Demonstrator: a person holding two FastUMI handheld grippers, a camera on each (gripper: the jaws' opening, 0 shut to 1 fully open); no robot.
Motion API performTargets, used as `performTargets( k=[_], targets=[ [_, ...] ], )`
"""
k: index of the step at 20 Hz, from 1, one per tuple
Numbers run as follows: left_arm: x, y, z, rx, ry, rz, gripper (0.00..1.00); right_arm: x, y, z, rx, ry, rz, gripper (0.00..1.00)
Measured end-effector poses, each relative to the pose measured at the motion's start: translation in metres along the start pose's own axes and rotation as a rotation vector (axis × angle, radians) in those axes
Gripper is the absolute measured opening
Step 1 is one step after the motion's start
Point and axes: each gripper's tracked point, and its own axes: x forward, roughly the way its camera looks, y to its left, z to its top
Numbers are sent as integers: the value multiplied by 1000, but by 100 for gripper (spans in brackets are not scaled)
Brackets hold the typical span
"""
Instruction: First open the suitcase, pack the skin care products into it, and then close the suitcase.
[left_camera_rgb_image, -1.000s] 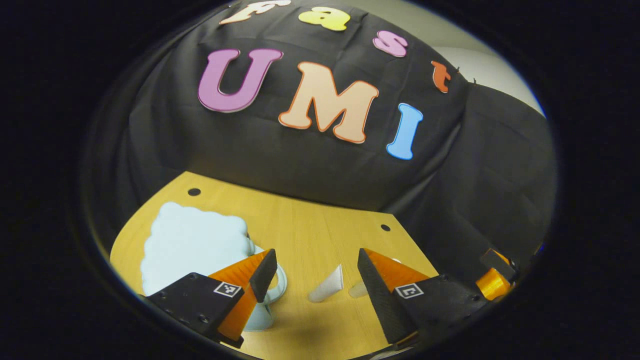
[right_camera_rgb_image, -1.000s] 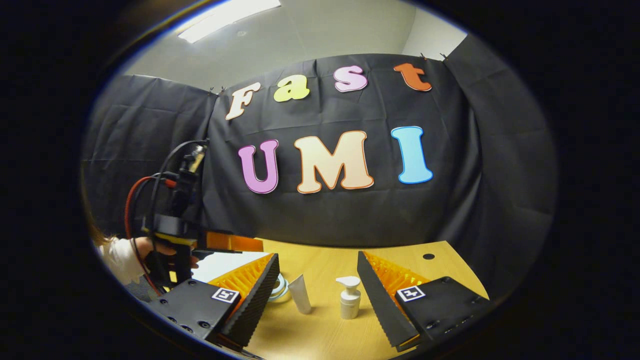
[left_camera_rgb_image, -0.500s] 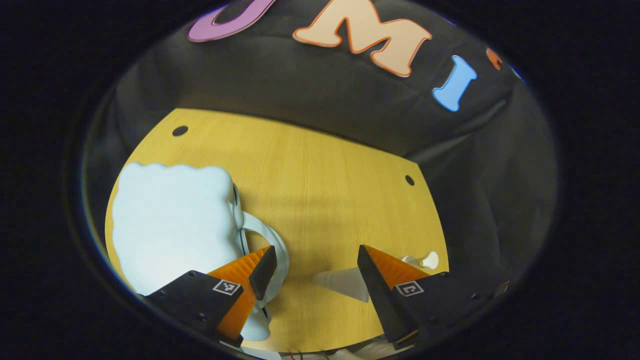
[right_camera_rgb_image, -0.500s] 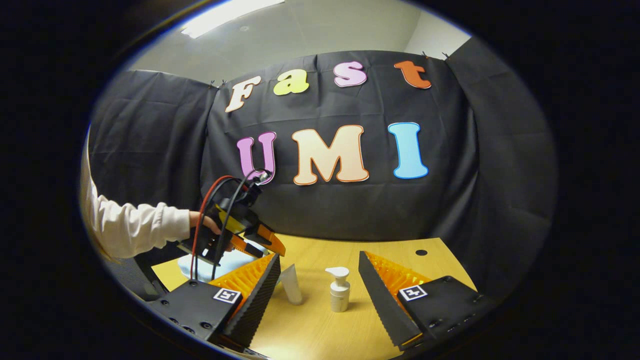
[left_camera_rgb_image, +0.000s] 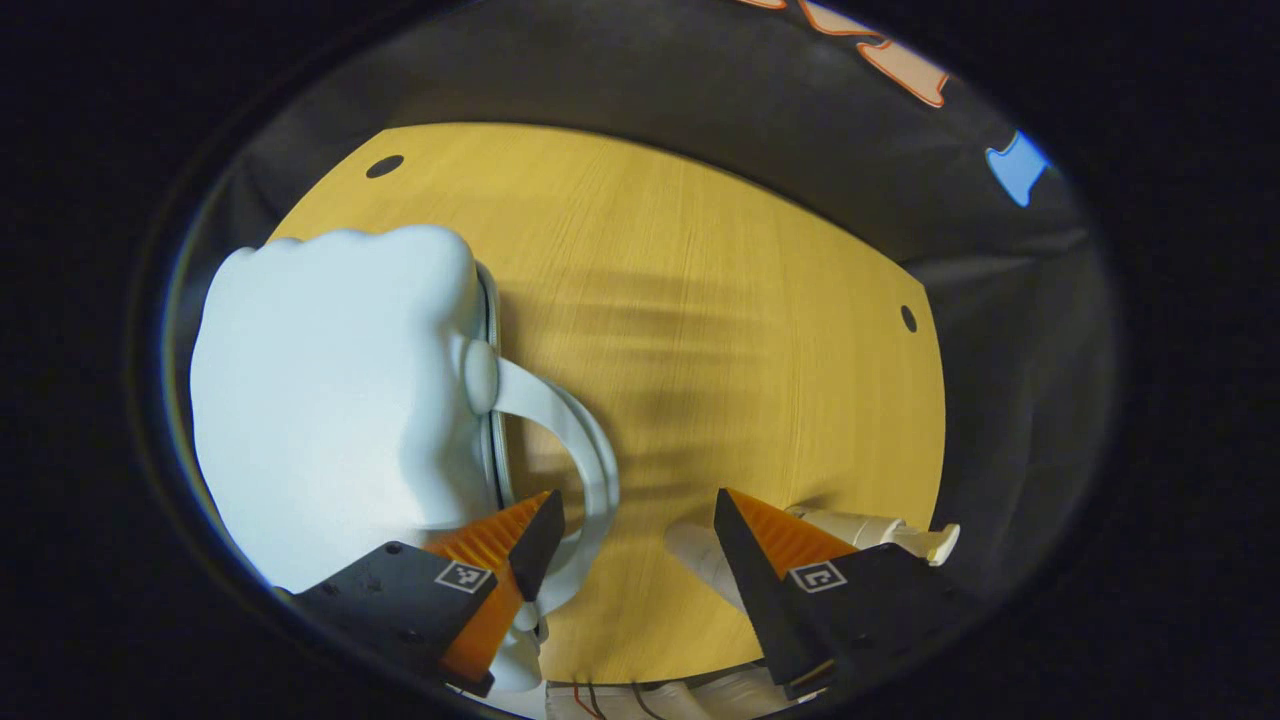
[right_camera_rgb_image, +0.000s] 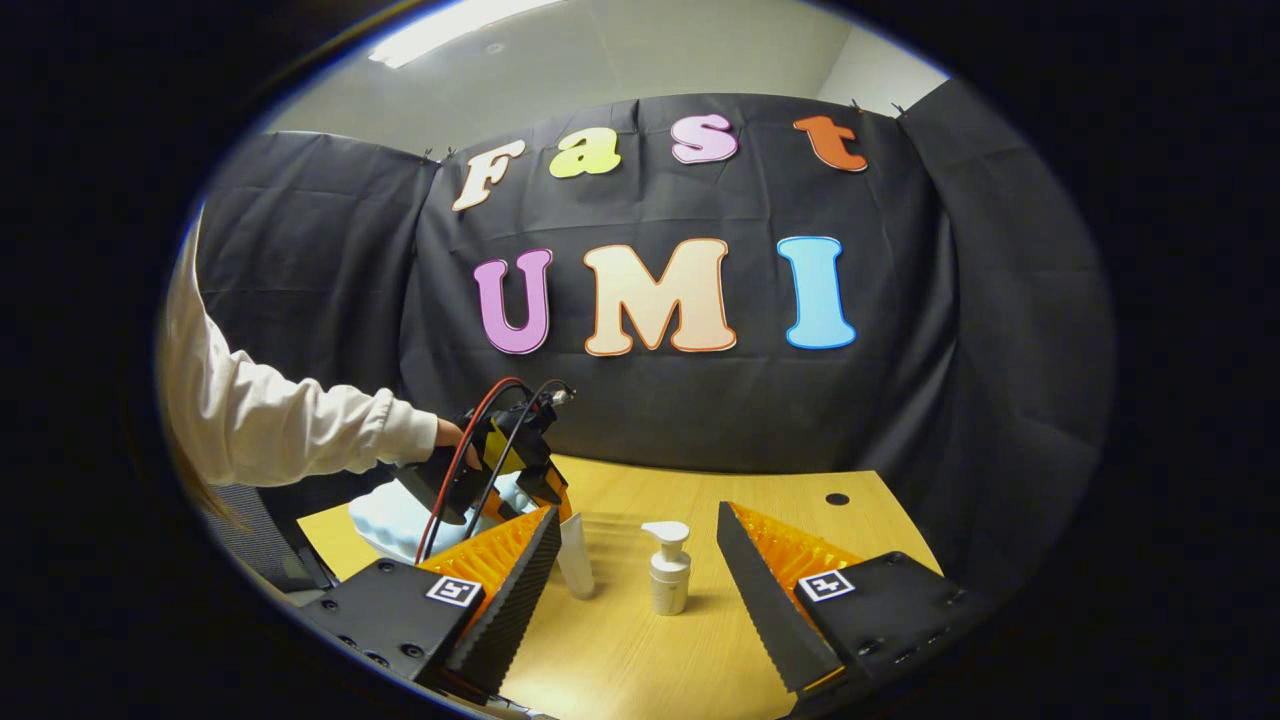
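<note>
A pale blue, cloud-shaped suitcase (left_camera_rgb_image: 330, 380) lies flat and closed on the wooden table (left_camera_rgb_image: 720, 300), its looped handle (left_camera_rgb_image: 580, 440) pointing to the right in the left gripper view. My left gripper (left_camera_rgb_image: 632, 512) hangs open above the table, its left finger by the handle. A white tube (left_camera_rgb_image: 695, 552) and a white pump bottle (left_camera_rgb_image: 880, 530) stand just past its right finger. In the right gripper view my right gripper (right_camera_rgb_image: 635, 525) is open and low over the table, with the pump bottle (right_camera_rgb_image: 668, 572) and tube (right_camera_rgb_image: 575, 560) standing between its fingers, farther off. The left gripper (right_camera_rgb_image: 548, 490) hovers over the suitcase (right_camera_rgb_image: 385, 520).
A person's white sleeve (right_camera_rgb_image: 300, 430) reaches in from the left, holding the left gripper with its red and black cables. The table has two round holes (left_camera_rgb_image: 384, 166) near its far edge, which runs along the black cloth wall.
The left gripper has tilted down and come forward over the suitcase handle. The right gripper has eased slightly nearer the bottle and tube. Both stay open.
</note>
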Motion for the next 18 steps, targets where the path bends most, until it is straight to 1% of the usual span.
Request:
performTargets(
  k=[2, 5, 6, 10, 15, 17, 18],
  targets=[
    [9, 1, -2, 3, 30, 26, 87, 2, -3, 1, 3, 1, -6, 99],
    [19, 4, -3, 25, 67, 75, 85, 1, -6, 0, 0, 4, -14, 99],
    [21, 4, -2, 32, 76, 85, 85, 1, -7, -1, -4, 5, -17, 99],
    [32, 6, -5, 40, 115, 106, 76, 0, -10, -1, -14, 9, -28, 99],
    [40, 11, -12, 12, 158, 91, 58, -1, -19, -2, -8, 10, -47, 99],
    [38, 15, -12, 8, 157, 83, 44, -1, -22, -3, -3, 13, -55, 99],
    [38, 15, -12, 7, 157, 79, 40, -1, -23, -4, -3, 15, -58, 99]
  ],
)
